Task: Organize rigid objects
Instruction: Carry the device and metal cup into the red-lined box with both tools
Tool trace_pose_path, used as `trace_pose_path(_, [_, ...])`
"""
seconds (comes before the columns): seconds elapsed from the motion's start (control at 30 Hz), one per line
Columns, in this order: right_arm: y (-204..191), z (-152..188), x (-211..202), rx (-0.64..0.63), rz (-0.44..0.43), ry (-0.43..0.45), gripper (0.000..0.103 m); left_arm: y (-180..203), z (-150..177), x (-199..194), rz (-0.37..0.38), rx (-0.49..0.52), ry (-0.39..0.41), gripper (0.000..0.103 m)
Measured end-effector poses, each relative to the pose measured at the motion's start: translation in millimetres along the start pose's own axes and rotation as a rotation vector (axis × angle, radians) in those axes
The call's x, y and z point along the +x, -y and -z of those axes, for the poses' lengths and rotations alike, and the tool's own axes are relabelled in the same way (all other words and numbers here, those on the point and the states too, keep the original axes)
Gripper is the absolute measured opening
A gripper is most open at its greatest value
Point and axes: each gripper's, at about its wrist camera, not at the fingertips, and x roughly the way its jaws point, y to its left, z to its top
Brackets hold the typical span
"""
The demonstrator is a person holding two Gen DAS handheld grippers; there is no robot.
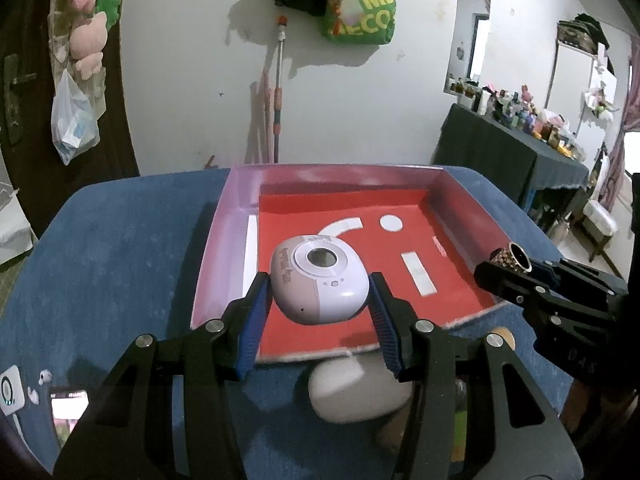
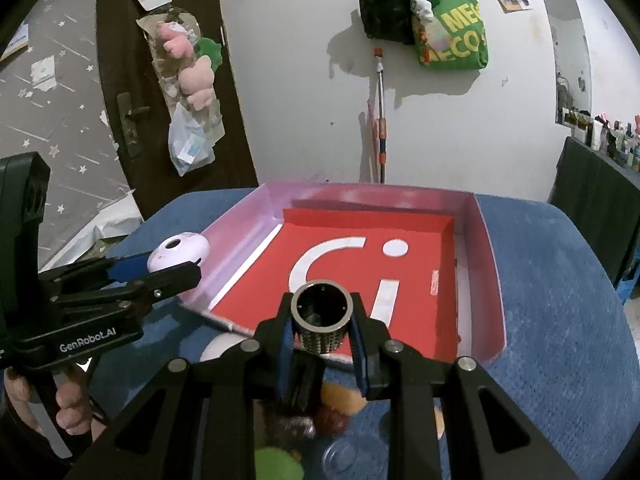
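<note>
Left gripper (image 1: pixel 320 292) has its blue pads (image 1: pixel 256 312) pinching a small lilac camera (image 1: pixel 318 280), dead centre of the left view, held over the near part of the red tray (image 1: pixel 448 280). Right gripper (image 2: pixel 322 332) clamps a dark knurled cylinder (image 2: pixel 322 316), open end up, low centre in the right view, at the tray's near edge. Tray sits on a blue cloth (image 2: pixel 560 320). A white oval object (image 1: pixel 356 392) lies below the left gripper, blurred.
</note>
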Motion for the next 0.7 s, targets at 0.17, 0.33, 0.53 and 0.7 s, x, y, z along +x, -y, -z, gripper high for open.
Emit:
trace_pose_path(0.17, [6, -16, 13, 0.001, 0.010, -0.001, 0.027, -2, -15, 17, -0.016, -0.004, -0.002, 0.047])
trace_pose_path(0.33, [17, -25, 33, 0.019, 0.028, -0.022, 0.027, -7, -26, 41, -0.020, -0.016, -0.027, 0.047])
trace_pose_path(0.53, [28, -28, 63, 0.040, 0.057, -0.069, 0.027, -11, -28, 75, -0.010, -0.037, -0.087, 0.046])
trace_pose_path(0.7, [36, -27, 91, 0.058, 0.063, -0.134, 0.027, -16, -24, 97, -0.023, -0.044, -0.139, 0.046])
